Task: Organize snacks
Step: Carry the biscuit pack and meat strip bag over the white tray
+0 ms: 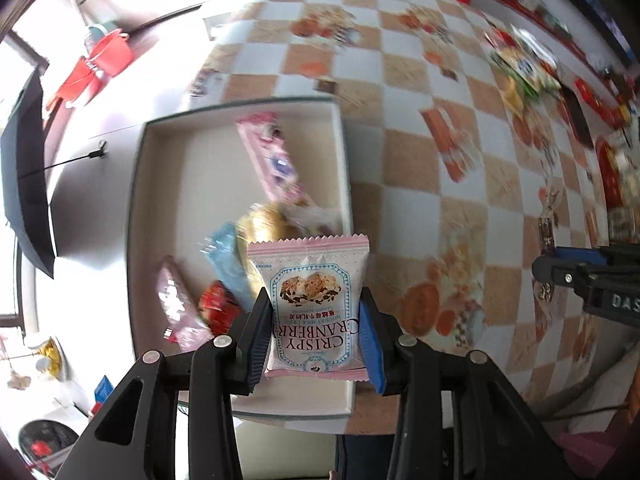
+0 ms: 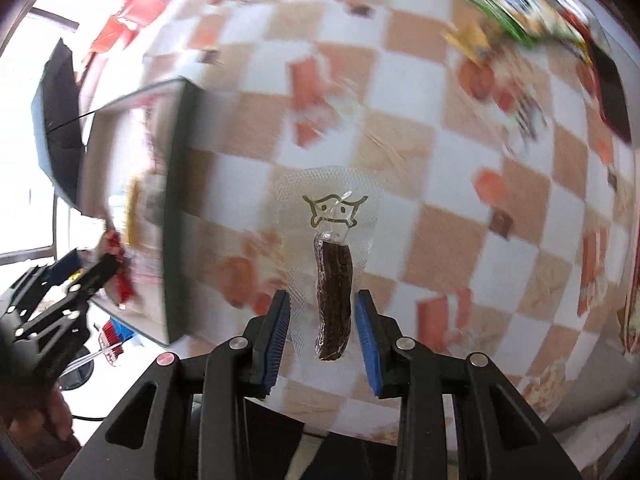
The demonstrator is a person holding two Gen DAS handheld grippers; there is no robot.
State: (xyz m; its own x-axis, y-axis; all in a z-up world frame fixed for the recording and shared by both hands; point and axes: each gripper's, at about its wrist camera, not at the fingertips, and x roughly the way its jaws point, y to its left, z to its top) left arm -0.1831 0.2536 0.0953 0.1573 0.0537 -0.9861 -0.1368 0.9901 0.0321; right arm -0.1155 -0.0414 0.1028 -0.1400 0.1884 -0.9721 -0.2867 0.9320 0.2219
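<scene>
My left gripper [image 1: 316,332] clamped on the cranberry nougat packet [image 1: 314,304] above the box [image 1: 344,152], my right gripper [image 2: 322,328] clamped on the clear jerky pouch [image 2: 332,256] over the checkered table [image 2: 440,200]

Jerky in our right hand-held gripper [image 2: 323,316]

We pinch a clear jerky packet [image 2: 332,280] above the checkered surface [image 2: 440,168]; a box [image 2: 176,208] sits left.

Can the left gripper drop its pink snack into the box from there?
Probably yes. The left gripper holds the pink cranberry packet over the open box, near its right wall, and nothing covers the box.
</scene>
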